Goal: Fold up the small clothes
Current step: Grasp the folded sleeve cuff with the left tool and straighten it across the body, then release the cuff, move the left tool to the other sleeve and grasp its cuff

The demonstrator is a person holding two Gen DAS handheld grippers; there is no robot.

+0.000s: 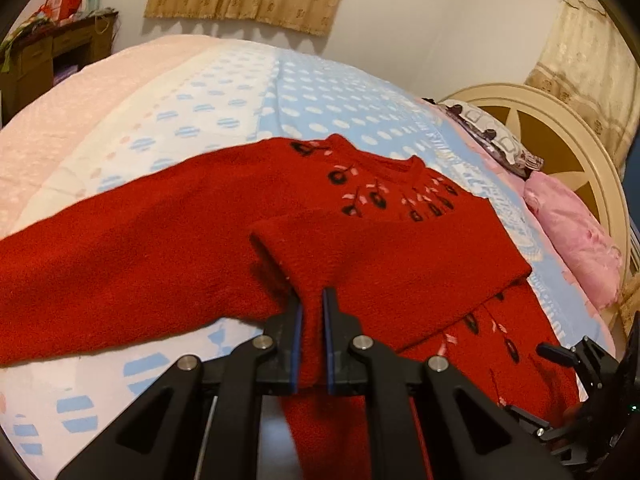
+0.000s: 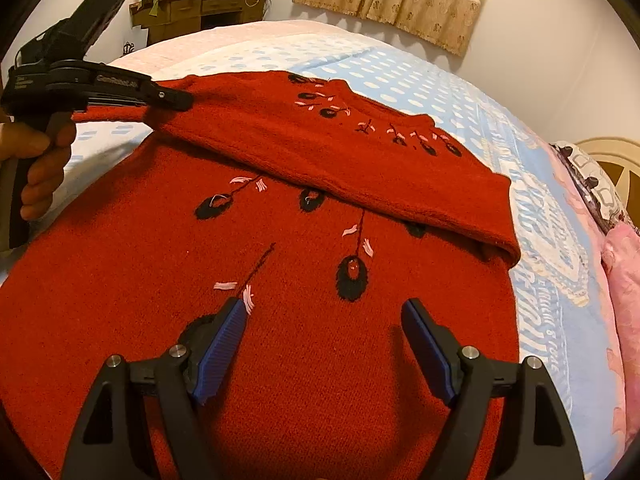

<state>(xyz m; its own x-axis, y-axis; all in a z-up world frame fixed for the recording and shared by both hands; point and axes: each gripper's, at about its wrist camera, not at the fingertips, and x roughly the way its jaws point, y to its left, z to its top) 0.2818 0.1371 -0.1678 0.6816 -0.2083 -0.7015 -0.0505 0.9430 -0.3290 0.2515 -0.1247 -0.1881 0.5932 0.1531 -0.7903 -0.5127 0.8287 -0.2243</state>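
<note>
A red knitted sweater [image 2: 304,344] with black and pink embroidered flowers lies spread on the bed; it also shows in the left wrist view [image 1: 120,256]. One sleeve [image 2: 340,168] is folded across the chest. My left gripper [image 1: 311,300] is shut on the cuff end of that sleeve [image 1: 316,264], held just above the body; it appears in the right wrist view [image 2: 176,100] at the upper left. My right gripper [image 2: 324,308] is open and empty, hovering over the lower front of the sweater; part of it shows in the left wrist view [image 1: 568,360].
The bed has a light blue and white dotted cover [image 1: 320,96] with a pink blanket [image 1: 80,92] on its far side. A pink pillow [image 1: 572,236] and a patterned pillow [image 1: 492,136] lie by the cream headboard [image 1: 560,120]. A cluttered wooden desk [image 2: 200,8] stands by the wall.
</note>
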